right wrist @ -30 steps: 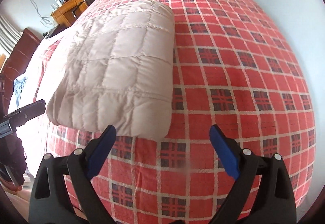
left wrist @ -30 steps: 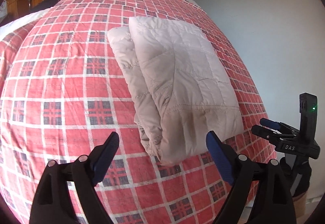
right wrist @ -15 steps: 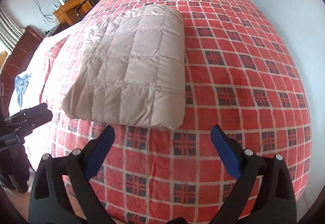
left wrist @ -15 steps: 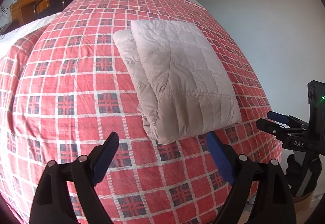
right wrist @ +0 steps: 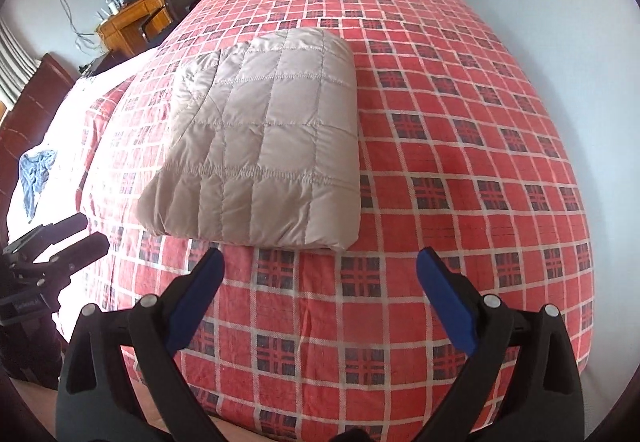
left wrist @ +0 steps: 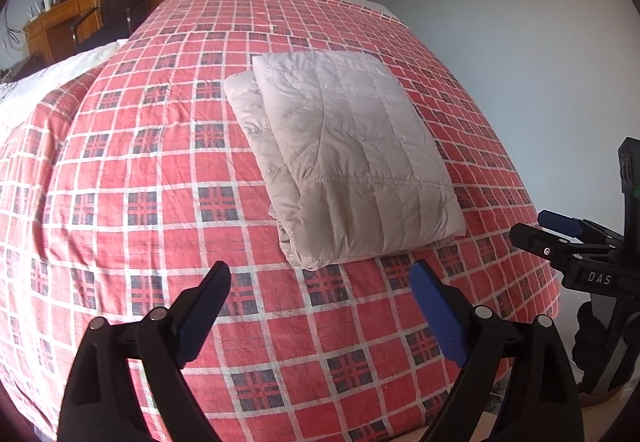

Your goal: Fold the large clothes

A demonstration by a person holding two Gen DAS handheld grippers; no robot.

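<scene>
Lettering "DAS" on right gripper [left wrist: 560, 238]; both grippers' fingers spread, empty; folded jacket [right wrist: 260, 149] on bed.

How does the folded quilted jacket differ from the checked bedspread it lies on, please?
The quilted jacket is plain beige with stitched puffy squares; the bedspread is red with white lines and dark plaid squares. The jacket is folded into a thick, compact bundle; the bedspread lies spread out in one layer. The jacket covers only a small patch near the bed's foot; the bedspread covers most of the bed. Neither is held by the open grippers.
</scene>
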